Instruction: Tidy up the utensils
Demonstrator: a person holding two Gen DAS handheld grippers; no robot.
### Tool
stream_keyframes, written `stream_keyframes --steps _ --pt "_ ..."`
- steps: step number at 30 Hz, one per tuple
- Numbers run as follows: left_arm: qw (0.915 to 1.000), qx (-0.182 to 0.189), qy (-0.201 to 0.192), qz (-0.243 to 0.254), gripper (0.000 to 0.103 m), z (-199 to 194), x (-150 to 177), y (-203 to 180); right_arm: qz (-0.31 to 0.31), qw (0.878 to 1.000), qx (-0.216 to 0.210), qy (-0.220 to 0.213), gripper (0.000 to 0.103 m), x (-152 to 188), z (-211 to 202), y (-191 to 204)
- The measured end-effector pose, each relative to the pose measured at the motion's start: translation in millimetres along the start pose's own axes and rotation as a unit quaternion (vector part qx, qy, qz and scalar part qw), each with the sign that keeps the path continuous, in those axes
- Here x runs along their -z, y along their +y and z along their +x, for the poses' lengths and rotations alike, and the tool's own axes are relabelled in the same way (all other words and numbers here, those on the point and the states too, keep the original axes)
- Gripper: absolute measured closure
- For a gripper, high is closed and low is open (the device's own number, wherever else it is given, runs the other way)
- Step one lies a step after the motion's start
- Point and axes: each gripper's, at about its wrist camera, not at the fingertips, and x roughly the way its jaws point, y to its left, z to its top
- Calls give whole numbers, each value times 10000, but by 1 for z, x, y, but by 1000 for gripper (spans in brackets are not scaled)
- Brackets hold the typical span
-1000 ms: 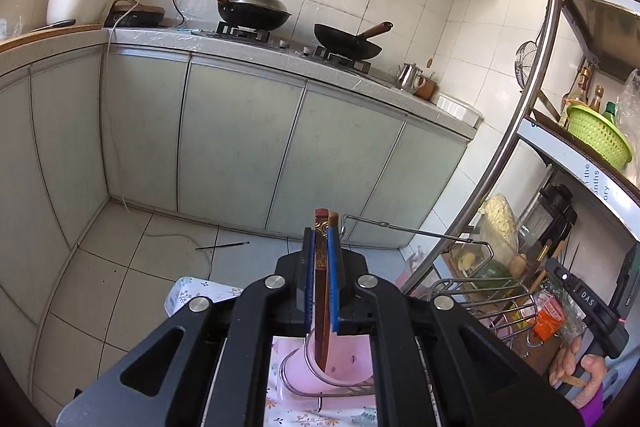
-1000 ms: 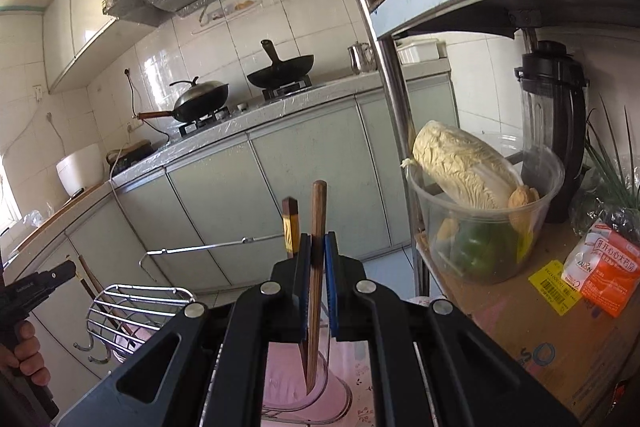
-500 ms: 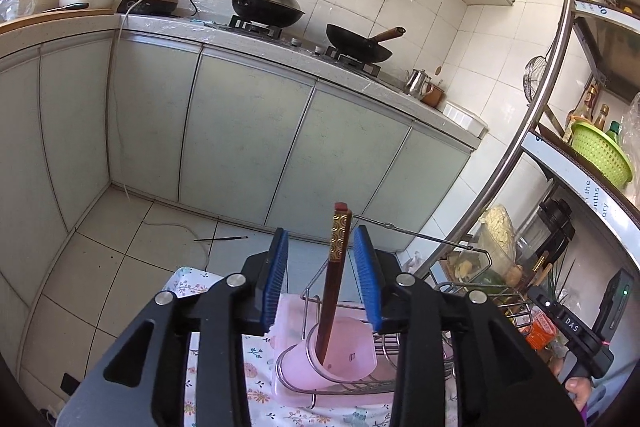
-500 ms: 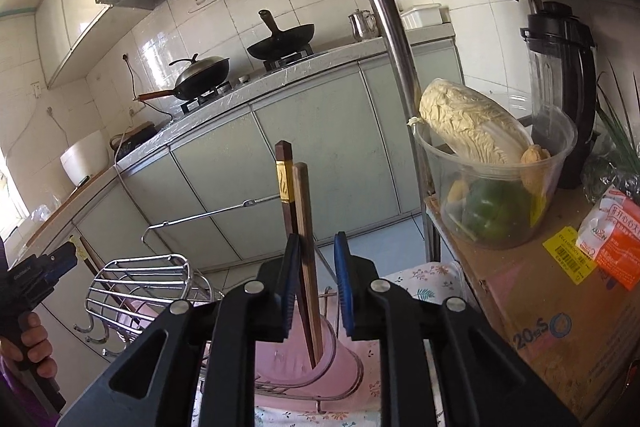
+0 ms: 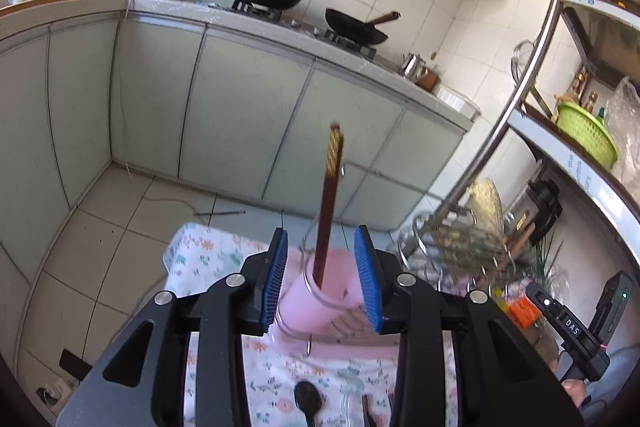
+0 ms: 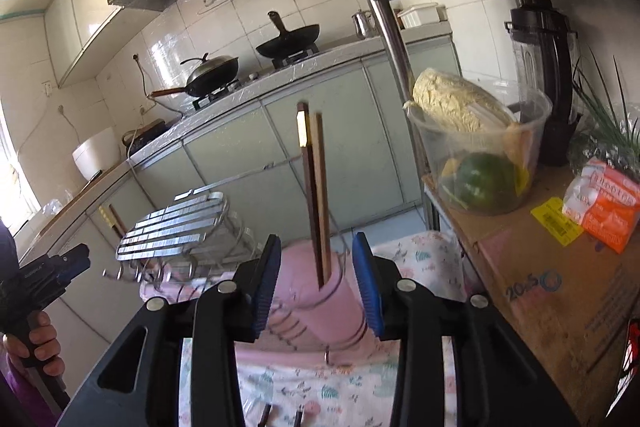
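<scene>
1. Two dark wooden chopsticks (image 6: 316,195) stand in the pink plastic cup (image 6: 332,307) — that part's done.
2. Left gripper (image 5: 322,273) and right gripper (image 6: 316,281) flank the cup, spread wide, holding nothing.
3. A black spoon (image 5: 307,403) lies near the cup, unsorted.

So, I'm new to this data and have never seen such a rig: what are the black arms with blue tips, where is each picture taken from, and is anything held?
There is no robot. A person holds one two-finger gripper in each hand, and a fisheye camera on each looks along its fingers. One picture comes from the left gripper, the other from the right gripper. The blue parts are the finger pads. Both grippers are open and hold nothing. Between the fingers stands a pink cup in a wire holder, with chopsticks standing in it. It sits on a floral cloth. A dark spoon lies nearer the camera, and a metal rack stands beside the cup.
</scene>
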Motion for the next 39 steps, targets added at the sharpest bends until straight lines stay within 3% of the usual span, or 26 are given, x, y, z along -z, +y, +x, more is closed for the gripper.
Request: stream_keyframes --steps 4,9,15,20,23,35,39 --pt "9989 4 447 127 68 8 29 -4 -64 9990 -68 442 67 28 8 3" --pt "9914 -56 1289 227 68 34 71 -3 -66 9941 -124 1074 67 65 26 6" --pt "9724 -184 2319 163 68 66 124 7 141 9823 -207 1855 67 99 49 4" --pt "9566 -291 2899 1 68 93 145 9 474 9680 -387 2434 67 115 66 -3" --pt "9491 -404 3122 110 68 110 147 4 628 9613 -533 2628 67 121 70 -6" --pt "9332 -763 3501 262 68 148 156 -5 840 9520 -634 2874 67 130 80 -17" --pt "9331 -785 3495 309 69 151 159 -9 868 9503 -639 2921 67 132 81 -19"
